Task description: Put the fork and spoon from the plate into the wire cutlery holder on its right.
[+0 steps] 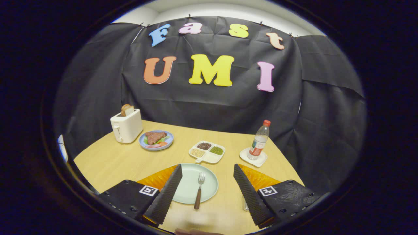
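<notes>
Wooden-handled fork (198, 191) between open claw (207, 186) fingers

Booth wall (209, 107): black cloth, creased, clipped along its top edge, hangs well beyond the tongs and wraps round both sides. Above it a pale strip (202, 9), probably room wall or ceiling. Light wood table (107, 163) runs ahead of the tongs to the cloth. Lighting even, overhead, soft shadows.

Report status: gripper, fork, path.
Gripper open, above the table. Fork on plate, between the fingers. Nothing between fingers and fork.
</notes>
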Motion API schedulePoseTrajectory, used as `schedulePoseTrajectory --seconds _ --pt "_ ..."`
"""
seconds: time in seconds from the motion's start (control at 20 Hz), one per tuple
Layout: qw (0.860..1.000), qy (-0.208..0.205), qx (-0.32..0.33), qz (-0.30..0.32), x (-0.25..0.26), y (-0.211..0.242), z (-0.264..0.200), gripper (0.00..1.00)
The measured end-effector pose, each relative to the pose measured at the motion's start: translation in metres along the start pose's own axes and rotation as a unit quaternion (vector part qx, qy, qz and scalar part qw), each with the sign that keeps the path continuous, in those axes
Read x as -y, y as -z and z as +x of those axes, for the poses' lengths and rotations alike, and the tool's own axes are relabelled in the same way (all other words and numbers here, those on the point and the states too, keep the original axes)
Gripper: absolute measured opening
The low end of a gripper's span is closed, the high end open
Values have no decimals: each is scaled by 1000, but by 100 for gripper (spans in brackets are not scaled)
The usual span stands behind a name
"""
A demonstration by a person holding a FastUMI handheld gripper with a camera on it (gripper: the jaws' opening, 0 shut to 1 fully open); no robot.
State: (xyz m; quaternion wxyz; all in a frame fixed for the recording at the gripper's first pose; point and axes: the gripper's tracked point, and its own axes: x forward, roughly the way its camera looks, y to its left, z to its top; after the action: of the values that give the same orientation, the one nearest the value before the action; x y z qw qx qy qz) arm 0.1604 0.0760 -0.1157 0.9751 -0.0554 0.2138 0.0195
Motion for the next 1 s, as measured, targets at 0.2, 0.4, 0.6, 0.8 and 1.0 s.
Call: schedulePoseTrajectory --seconds 0.2,0.4,0.6,0.8,1.0 --pt "999 -8 -52 -10 -10 23 36 96" --pt "994 -23 -106 -16 -22 50 67 96" --pt "988 -28 -152 -15 -28 75 92 96" --pt "983 -34 -178 -12 -35 96 110 96" --pt "977 -26 -213 -1 -34 114 127 96"
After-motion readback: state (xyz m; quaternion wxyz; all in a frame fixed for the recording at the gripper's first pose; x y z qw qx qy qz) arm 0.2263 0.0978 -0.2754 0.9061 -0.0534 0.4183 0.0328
